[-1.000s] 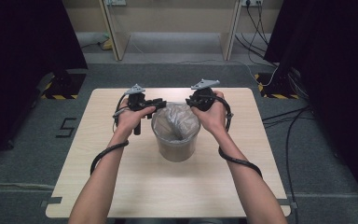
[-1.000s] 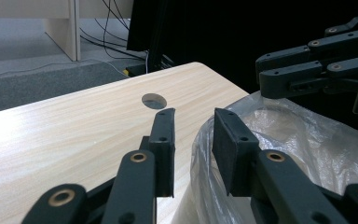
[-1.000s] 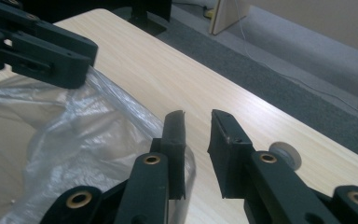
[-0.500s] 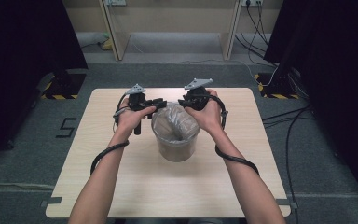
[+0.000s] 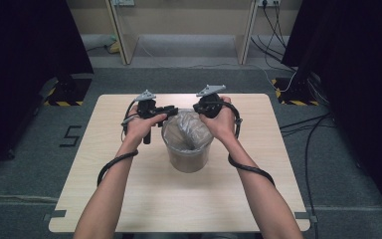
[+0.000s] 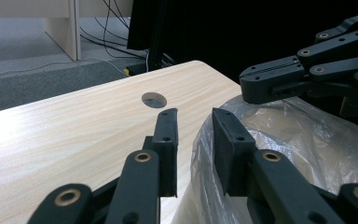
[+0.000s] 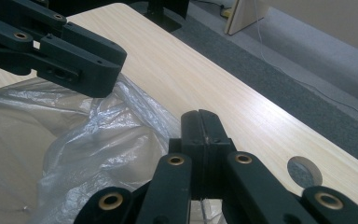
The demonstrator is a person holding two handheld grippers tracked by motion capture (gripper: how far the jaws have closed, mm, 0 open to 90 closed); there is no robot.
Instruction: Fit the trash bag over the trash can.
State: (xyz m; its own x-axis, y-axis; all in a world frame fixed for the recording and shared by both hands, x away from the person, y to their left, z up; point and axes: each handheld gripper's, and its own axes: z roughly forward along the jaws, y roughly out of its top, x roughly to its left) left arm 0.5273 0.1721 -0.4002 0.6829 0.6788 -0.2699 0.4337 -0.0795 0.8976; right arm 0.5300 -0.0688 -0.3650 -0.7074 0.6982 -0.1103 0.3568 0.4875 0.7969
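Plastic bag [image 5: 189,130] lining a small bin [image 5: 187,158], mid-tabletop [image 5: 129,199], between both tools. Left tool [image 6: 193,140] parted, one pad [image 6: 228,149] against the bag's outer film at the rim, the other pad over bare wood; nothing pinched. Right tool [image 7: 200,135] just clamped, pads pressed flat together at the bag's far rim; film between them too fine to tell. Round cable hole [image 7: 303,172] in the pale wood. Grey carpet [image 5: 45,164], dark curtains [image 5: 25,40], loose cables [image 5: 308,124] around.
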